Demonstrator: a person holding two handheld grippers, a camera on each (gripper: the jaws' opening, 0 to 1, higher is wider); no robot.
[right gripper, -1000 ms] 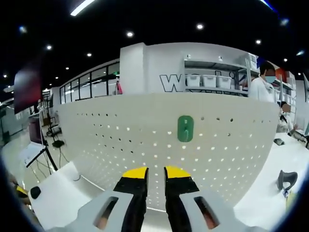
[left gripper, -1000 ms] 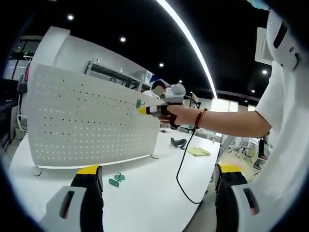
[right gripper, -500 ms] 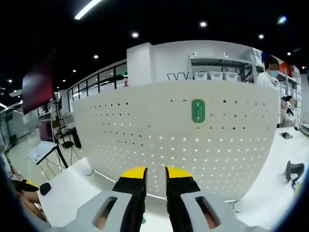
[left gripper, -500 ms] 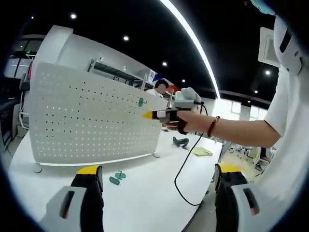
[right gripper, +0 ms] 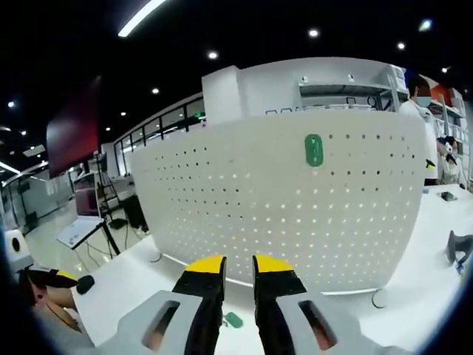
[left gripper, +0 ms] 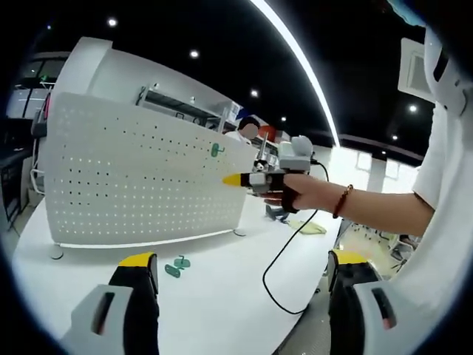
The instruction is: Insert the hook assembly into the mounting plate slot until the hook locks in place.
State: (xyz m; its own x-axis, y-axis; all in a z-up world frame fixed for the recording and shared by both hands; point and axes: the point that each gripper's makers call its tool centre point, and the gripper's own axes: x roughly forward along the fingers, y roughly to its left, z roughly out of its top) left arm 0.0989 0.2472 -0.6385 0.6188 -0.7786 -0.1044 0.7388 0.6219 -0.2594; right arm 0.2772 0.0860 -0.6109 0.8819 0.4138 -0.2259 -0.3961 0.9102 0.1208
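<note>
High at upper right of the pegboard (right gripper: 281,207), we see the hook (right gripper: 313,149) seated; our right hand-held gripper (right gripper: 238,268), clenched empty, risks knocking it loose.

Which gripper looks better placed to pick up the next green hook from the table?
Probably left: its jaws stand wide open over the table with the loose green hooks just ahead. The right gripper is up by the pegboard, jaws nearly together.
</note>
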